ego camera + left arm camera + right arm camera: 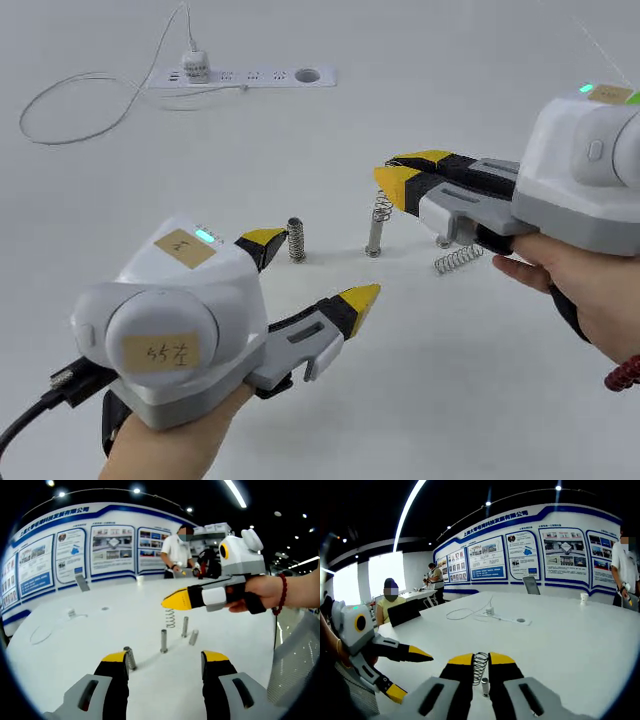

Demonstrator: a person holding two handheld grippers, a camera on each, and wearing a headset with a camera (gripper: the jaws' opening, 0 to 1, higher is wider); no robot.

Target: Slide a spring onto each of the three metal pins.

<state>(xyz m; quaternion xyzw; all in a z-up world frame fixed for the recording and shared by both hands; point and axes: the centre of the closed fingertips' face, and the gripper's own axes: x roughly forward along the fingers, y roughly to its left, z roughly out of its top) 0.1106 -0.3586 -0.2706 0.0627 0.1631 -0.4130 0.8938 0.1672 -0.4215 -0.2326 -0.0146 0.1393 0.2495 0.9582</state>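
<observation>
White table (300, 130): right tongs (393, 172) grip spring (383, 207) over pin (373, 240).

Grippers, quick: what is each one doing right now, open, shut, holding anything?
Left gripper: open, holding nothing.
Right gripper: shut on a spring, held just above a pin.

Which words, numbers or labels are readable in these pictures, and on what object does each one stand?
"55" and then a handwritten character I cannot make out: front sticker of the left gripper.
Top sticker of that gripper: a handwritten mark, unreadable.
Tan sticker on the right gripper: unreadable.
Wall heading and posters: Chinese text, too small to read.
</observation>
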